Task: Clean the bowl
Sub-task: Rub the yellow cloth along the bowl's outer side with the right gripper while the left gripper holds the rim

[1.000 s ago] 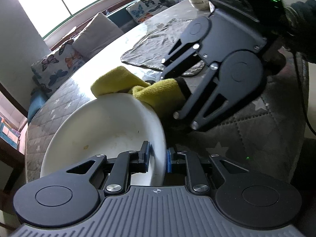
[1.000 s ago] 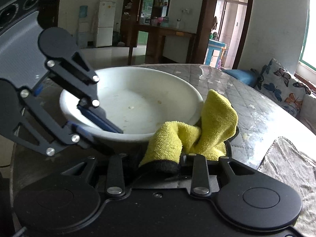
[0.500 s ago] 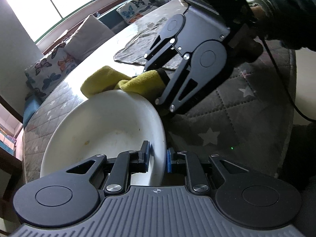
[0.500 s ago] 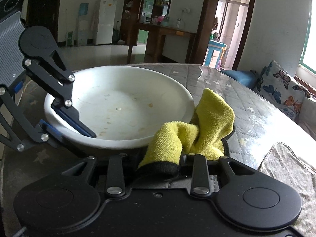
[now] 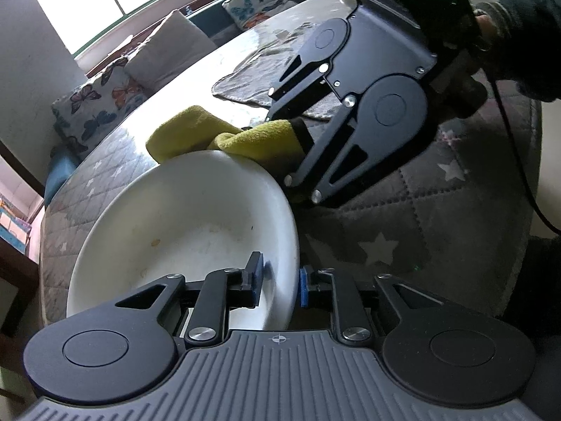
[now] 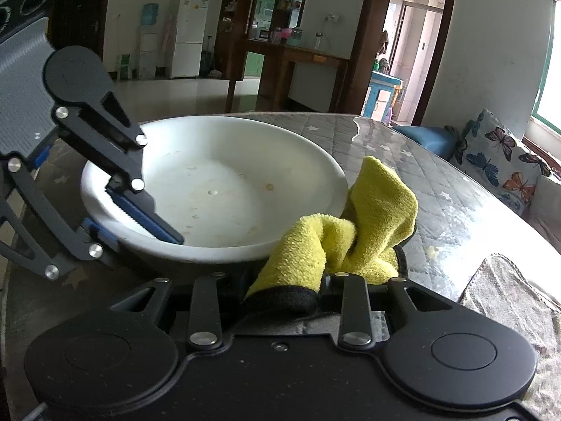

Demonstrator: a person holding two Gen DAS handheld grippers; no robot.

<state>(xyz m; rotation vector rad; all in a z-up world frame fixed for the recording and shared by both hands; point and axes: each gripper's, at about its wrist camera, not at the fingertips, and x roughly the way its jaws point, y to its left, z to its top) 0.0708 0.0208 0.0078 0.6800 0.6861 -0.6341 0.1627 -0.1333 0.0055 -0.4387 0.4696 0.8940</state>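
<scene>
1. A quilted grey surface (image 6: 438, 189) with pale stars is filling the scene; behind it a living room with a white fridge (image 6: 187, 35) and a wooden counter (image 6: 298, 59) is showing in the right wrist view, and butterfly cushions (image 5: 101, 105) are lining a window bench in the left wrist view.
2. The left hand-held gripper (image 5: 278, 284) is clamping the rim of the white bowl (image 5: 189, 231), one blue pad (image 5: 257, 277) sitting inside the wall and the other outside.
3. The bowl is sitting on the surface, tilted slightly, with small brown specks on its inner face.
4. The right hand-held gripper (image 6: 280, 280) is clenching a yellow cloth (image 6: 364, 231), which is bunching up against the bowl's outer rim.
5. A grey rag (image 6: 512, 298) is lying flat on the surface at the far right, apart from the bowl.
</scene>
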